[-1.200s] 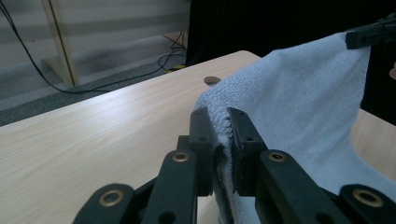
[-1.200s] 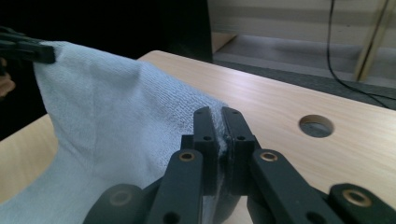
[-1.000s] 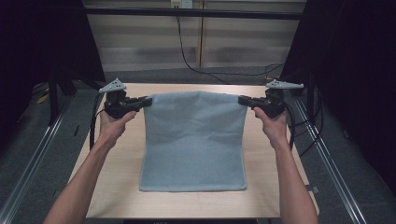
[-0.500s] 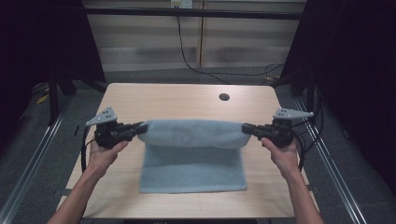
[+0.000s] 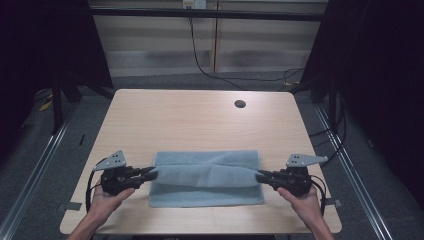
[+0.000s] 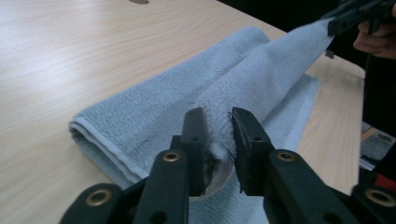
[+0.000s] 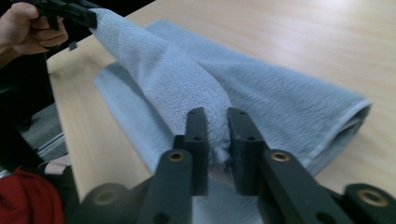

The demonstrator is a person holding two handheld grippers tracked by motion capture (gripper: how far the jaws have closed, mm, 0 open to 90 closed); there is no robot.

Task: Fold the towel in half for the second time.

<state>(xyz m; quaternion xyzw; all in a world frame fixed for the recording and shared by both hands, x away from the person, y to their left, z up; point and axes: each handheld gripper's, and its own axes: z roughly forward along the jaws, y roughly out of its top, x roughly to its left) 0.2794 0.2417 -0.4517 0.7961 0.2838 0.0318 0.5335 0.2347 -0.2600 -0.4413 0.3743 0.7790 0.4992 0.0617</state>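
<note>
A light blue towel (image 5: 205,180) lies folded in half near the front edge of the wooden table (image 5: 190,120). Its upper edge still hangs as a taut ridge between my two grippers. My left gripper (image 5: 152,172) holds the left corner, and in the left gripper view (image 6: 215,121) the towel (image 6: 163,102) fills the gap between the jaws. My right gripper (image 5: 260,175) holds the right corner the same way (image 7: 215,121), with the towel (image 7: 280,98) bunched between the pads. Both pairs of jaws have just been opening, with the cloth still between them.
A round cable hole (image 5: 240,104) sits at the table's far right. Bare tabletop stretches beyond the towel. Dark frame rails run along both sides of the table, and cables hang behind it.
Both grippers have come toward the person and down, drawing the towel's far edge over the near half. The towel now lies folded, where it was spread out before.
</note>
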